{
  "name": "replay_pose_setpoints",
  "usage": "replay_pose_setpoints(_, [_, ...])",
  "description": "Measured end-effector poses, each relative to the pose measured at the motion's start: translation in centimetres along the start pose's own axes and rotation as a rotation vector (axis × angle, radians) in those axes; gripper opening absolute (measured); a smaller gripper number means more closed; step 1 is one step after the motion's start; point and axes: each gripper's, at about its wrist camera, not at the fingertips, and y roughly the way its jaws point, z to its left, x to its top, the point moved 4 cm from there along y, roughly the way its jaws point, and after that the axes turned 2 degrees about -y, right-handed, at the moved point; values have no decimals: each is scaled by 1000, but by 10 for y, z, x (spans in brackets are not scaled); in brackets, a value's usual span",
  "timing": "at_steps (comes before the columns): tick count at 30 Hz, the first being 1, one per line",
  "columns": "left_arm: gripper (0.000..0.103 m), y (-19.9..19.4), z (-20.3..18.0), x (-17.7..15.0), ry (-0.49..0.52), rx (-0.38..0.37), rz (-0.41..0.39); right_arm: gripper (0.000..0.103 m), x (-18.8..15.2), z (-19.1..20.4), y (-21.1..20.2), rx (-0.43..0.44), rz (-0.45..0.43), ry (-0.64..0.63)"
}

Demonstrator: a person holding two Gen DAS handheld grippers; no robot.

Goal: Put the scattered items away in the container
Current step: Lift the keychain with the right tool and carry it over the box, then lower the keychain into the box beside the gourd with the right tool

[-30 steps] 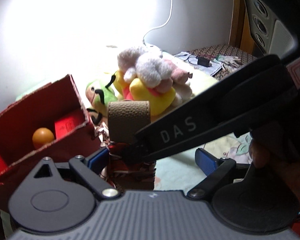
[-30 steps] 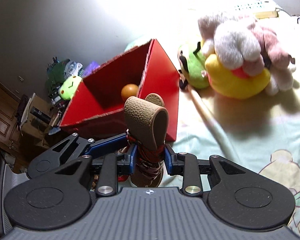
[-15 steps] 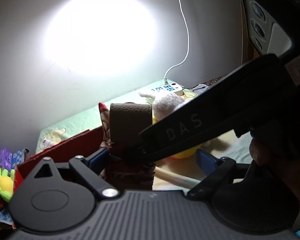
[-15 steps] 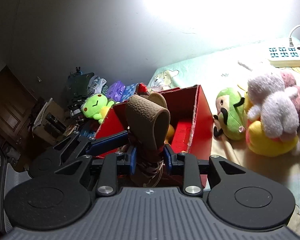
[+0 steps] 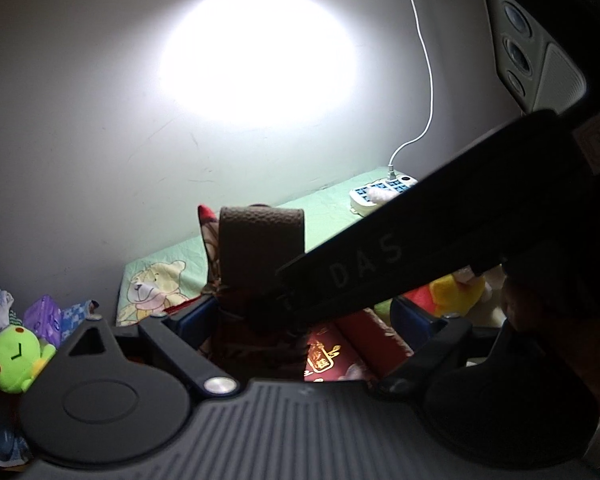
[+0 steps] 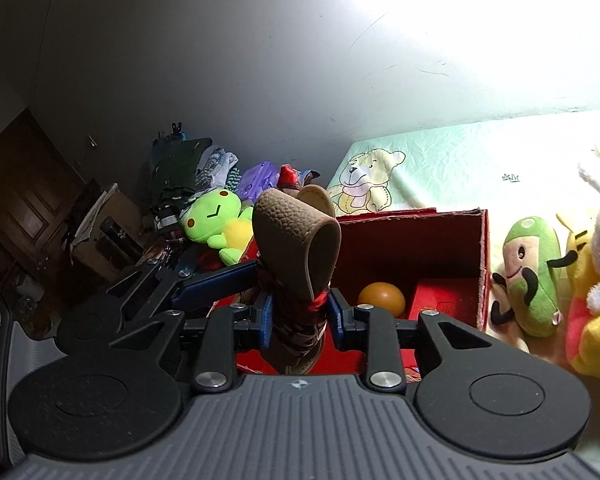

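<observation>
The brown leather pouch [image 6: 296, 248], bound low down with a red patterned wrap, is clamped between the blue pads of the right gripper [image 6: 298, 316] and carried upright above the near edge of the red box [image 6: 483, 264]. In the left wrist view the same pouch [image 5: 260, 252] is seen beside the left gripper [image 5: 300, 320], whose fingers are spread wide; one blue pad [image 5: 192, 316] sits just beside the wrap, but whether it touches cannot be told, as the other gripper's black body crosses the view.

Inside the box an orange ball [image 6: 381, 298] is already lying on the red floor. On the green sheet [image 6: 460, 152] to the right, a green plush [image 6: 534, 280] and a yellow plush [image 6: 588, 320] are left out, just beside the box wall.

The transport step is judged to be in hand. Next, the pouch needs to be brought further over the opening, lowered clear of the ball, and only then released.
</observation>
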Motion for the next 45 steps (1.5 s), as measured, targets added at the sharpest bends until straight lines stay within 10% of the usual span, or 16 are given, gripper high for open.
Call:
replay_pose_setpoints(25, [87, 95, 111, -62, -273, -18, 333, 24, 0, -16, 144, 115, 333, 37])
replay_pose_setpoints(35, [61, 128, 133, -89, -412, 5, 548, 21, -5, -38, 173, 139, 416, 82])
replay_pose_setpoints(45, [57, 146, 140, -91, -420, 19, 646, 21, -10, -58, 183, 152, 437, 195])
